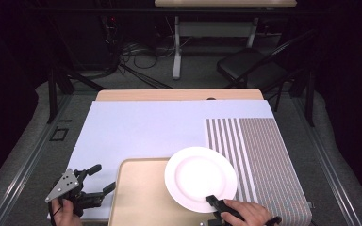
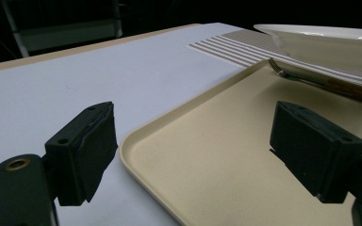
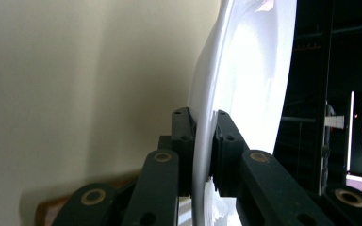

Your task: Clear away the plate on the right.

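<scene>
A: What are the right tongs doing?

B: They are clamped on the near rim of the white plate. The right gripper view shows the rim pinched between the two black jaws, one jaw on each face of it.

A: And where does the plate sit, taking the tan tray as the mark?

B: Over the tray's far right corner, part above the tray and part above the striped mat that lies just right of the tray. In the left gripper view the plate stands clear above the tray's far edge, and I cannot tell whether it touches anything there.

A: Anything under it?

B: A fork with a wooden handle lies at the tray's far edge below the plate, tines pointing inward over the tray.

A: The left tongs?

B: Apart, gripping nothing. They sit just left of the tray on the pale blue sheet that covers the worktop, and the tray's near left corner lies between the two jaws in their own view.

A: The hands?

B: The right hand is beside the tray's near right corner, the left hand off its near left corner.
</scene>
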Tool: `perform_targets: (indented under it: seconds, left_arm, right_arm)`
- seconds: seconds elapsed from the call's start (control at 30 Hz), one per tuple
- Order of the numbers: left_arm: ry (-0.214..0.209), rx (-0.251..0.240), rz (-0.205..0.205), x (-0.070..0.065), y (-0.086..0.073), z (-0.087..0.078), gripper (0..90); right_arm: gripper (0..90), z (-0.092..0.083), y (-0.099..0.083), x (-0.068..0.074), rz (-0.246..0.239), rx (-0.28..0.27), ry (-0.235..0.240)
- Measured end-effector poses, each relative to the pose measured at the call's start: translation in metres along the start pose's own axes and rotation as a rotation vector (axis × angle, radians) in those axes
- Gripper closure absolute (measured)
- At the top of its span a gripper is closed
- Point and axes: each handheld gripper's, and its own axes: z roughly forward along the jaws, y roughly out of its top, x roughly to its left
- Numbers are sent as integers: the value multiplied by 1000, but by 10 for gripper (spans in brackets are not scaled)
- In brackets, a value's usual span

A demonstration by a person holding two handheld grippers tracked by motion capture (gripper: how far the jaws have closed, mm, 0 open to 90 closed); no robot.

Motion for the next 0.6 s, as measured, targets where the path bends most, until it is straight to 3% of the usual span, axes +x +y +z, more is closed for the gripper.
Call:
perform_targets:
  seconds: [0.23, 0.6]
  left_arm:
    - [-5, -8, -2, 1, 0, -1, 155]
    - [-7, -6, -1, 1, 0, -1, 155]
  right_arm:
    - [815, 9, 17, 4, -46, -38, 5]
    - [813, 24, 38, 14, -85, -101, 53]
